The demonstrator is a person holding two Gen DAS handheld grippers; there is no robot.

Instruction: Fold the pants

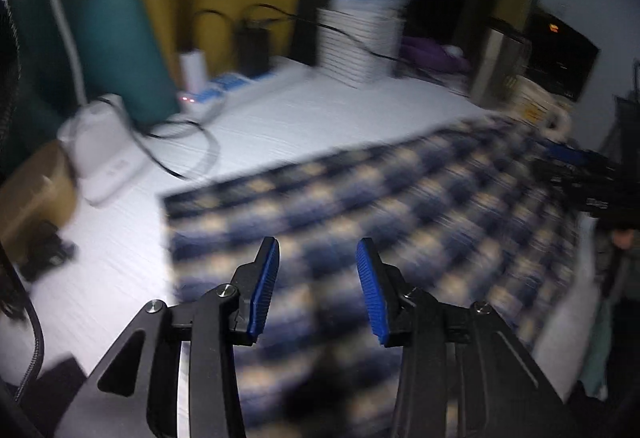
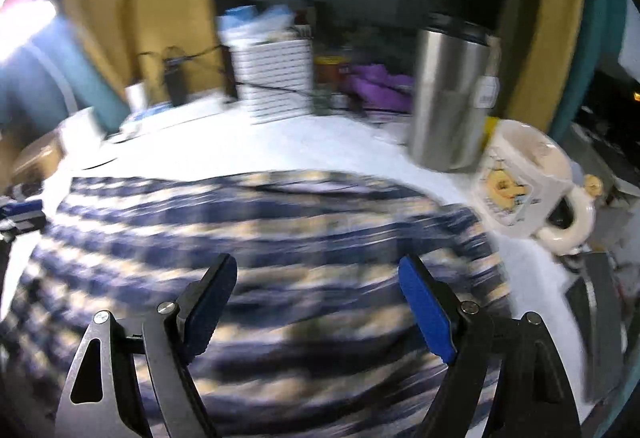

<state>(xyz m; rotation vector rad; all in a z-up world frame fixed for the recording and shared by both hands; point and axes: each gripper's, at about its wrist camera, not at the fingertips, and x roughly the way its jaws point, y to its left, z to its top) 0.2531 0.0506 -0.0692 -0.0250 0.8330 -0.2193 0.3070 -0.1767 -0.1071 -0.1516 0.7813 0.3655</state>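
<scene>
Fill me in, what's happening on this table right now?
A person is working on folding plaid pants spread on a white table. Left gripper and right gripper both hang over the fabric, fingers apart, gripping nothing. A steel tumbler and a mug stand just beyond the pants. Both views are motion-blurred.

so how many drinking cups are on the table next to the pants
2: a steel tumbler behind the plaid pants, and a cream mug right of it. Blur could hide others.
</scene>
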